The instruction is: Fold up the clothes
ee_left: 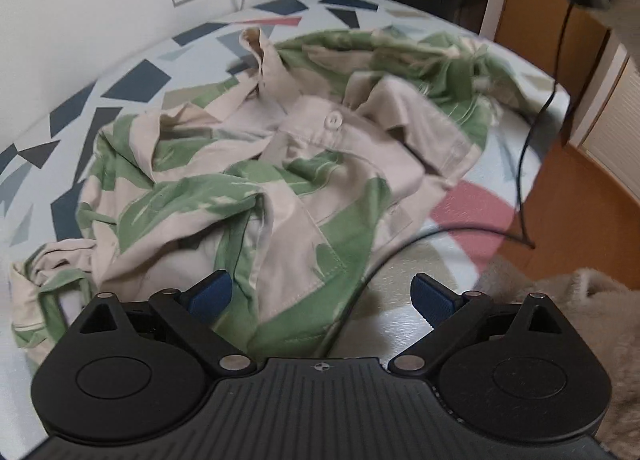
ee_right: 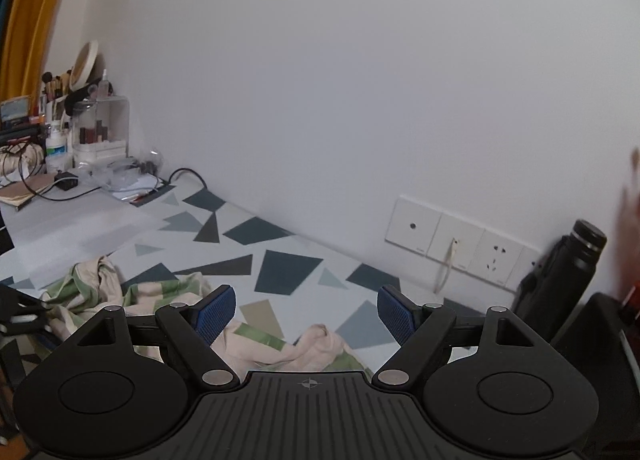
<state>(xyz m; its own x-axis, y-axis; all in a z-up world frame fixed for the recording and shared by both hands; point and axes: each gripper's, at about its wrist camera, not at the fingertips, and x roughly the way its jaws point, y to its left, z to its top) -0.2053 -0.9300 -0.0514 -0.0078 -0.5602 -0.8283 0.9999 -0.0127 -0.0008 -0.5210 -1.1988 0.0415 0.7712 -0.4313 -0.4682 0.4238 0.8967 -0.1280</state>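
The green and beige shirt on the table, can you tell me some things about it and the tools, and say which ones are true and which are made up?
1. The crumpled green and beige cotton shirt lies in a heap on the table with the grey, blue and pink shapes. True.
2. The shirt is already neatly folded. False: it is bunched and wrinkled.
3. The left tool is pinching the shirt. False: its blue pads stand apart, above the cloth, holding nothing.
4. The right tool is open. True.
5. A round white button shows on the shirt. True.
6. A red bottle stands by the wall sockets. False: the tall bottle there is black.
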